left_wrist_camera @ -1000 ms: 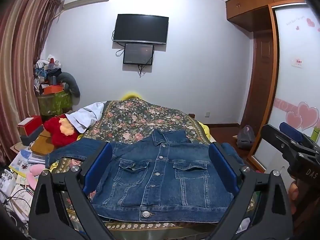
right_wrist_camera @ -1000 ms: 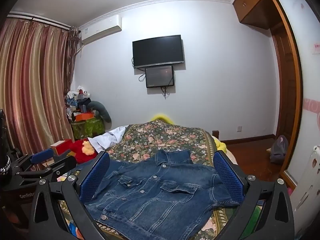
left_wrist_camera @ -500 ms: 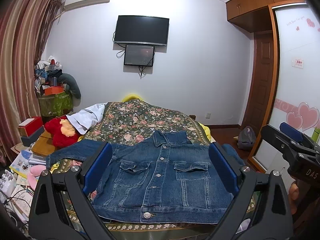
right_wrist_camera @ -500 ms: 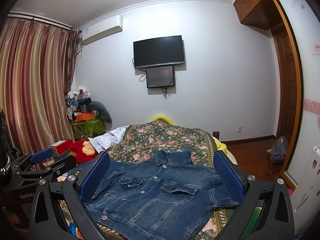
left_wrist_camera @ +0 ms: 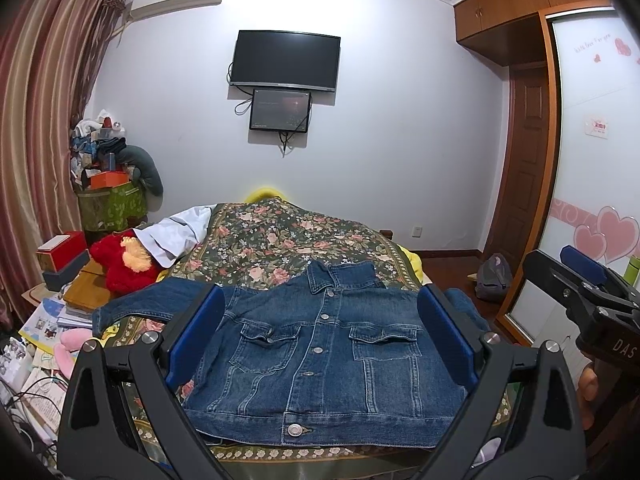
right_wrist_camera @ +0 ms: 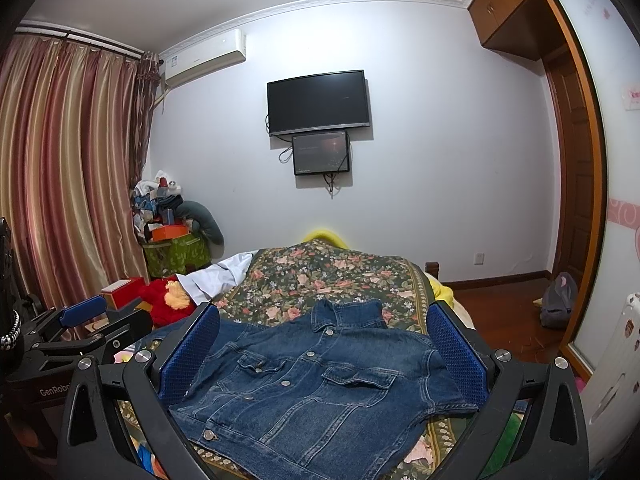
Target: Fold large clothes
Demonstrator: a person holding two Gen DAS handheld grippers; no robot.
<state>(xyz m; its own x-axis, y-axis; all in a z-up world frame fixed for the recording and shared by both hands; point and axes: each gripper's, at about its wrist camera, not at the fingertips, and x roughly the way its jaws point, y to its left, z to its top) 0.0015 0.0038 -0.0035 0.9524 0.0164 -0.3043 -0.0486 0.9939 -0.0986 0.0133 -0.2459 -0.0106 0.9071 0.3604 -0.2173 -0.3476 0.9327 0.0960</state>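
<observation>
A blue denim jacket [left_wrist_camera: 320, 356] lies front up and buttoned on the floral bedspread [left_wrist_camera: 280, 240], collar away from me, one sleeve stretched out to the left. It also shows in the right wrist view [right_wrist_camera: 316, 392]. My left gripper [left_wrist_camera: 320, 336] is open, held above the near hem, touching nothing. My right gripper [right_wrist_camera: 324, 356] is open and empty, above the jacket's near right side. Each gripper shows in the other's view: the right one [left_wrist_camera: 588, 280] and the left one [right_wrist_camera: 92, 320].
A red plush toy [left_wrist_camera: 122, 262] and a white garment [left_wrist_camera: 176, 232] lie at the bed's left. Books and boxes [left_wrist_camera: 60, 256] crowd the left floor. A wardrobe [left_wrist_camera: 592, 160] stands right, a bag [left_wrist_camera: 494, 278] on the floor by it. A TV [left_wrist_camera: 286, 60] hangs on the far wall.
Both views have shifted very slightly; the jacket has not moved and both grippers stay open.
</observation>
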